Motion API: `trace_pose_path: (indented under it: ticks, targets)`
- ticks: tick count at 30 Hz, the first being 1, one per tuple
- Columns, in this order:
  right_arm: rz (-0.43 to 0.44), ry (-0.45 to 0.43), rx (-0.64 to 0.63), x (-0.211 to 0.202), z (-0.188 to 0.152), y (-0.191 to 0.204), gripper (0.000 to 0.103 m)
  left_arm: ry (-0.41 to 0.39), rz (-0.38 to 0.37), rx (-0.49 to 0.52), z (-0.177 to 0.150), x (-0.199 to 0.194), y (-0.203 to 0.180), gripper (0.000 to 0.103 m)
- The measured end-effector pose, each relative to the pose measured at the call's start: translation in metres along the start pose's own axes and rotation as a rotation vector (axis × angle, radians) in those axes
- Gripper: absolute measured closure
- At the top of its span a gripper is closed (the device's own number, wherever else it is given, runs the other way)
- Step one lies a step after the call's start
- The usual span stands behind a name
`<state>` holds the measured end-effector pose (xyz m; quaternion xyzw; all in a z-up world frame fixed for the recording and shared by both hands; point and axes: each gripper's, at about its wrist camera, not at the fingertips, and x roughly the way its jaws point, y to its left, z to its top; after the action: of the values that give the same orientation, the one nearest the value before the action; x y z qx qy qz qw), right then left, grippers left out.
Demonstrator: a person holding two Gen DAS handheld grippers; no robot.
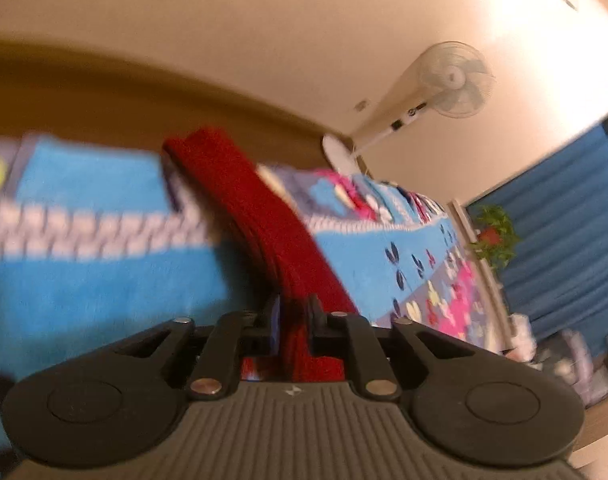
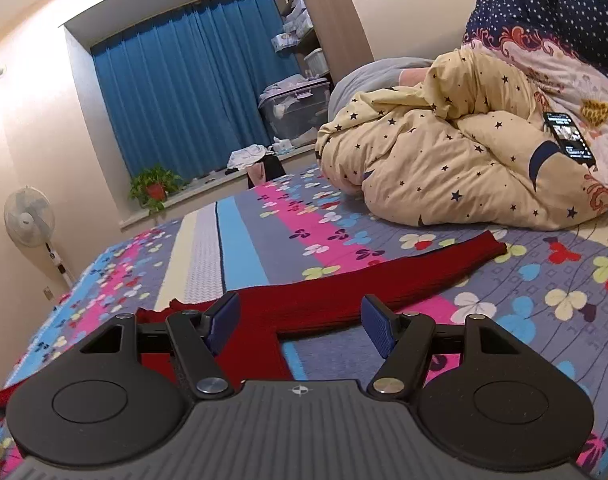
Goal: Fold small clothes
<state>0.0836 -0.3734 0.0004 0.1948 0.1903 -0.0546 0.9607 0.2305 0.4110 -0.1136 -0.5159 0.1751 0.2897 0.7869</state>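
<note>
We've got the left tool [image 1: 295, 322] clamped on the red top [image 2: 304, 304], right tool [image 2: 300, 320] wide open over the floral bed [image 2: 524, 300], blue curtains [image 2: 184, 92] behind.

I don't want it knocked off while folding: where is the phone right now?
In the right wrist view, the phone lies far right, screen lit, on the bundled bedding between the star-print quilt and the floral duvet, well beyond the red garment.

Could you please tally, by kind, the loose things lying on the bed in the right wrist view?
Red garment: 1
Duvets: 2, star-print and floral
Phone: 1
Total: 4
</note>
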Motion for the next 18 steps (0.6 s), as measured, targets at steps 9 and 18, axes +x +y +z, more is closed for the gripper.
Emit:
trace_pose_path:
  ticks: [9,18]
  targets:
    - [0.008,-0.033,0.024,-0.022,0.002,-0.011,0.034,0.085,-0.024,-0.1,0.034,0.026,0.041,0.081]
    - [0.004,-0.041,0.061,-0.02,0.001,-0.016,0.034,-0.05,-0.187,0.438,-0.038,-0.017,-0.095,0.093]
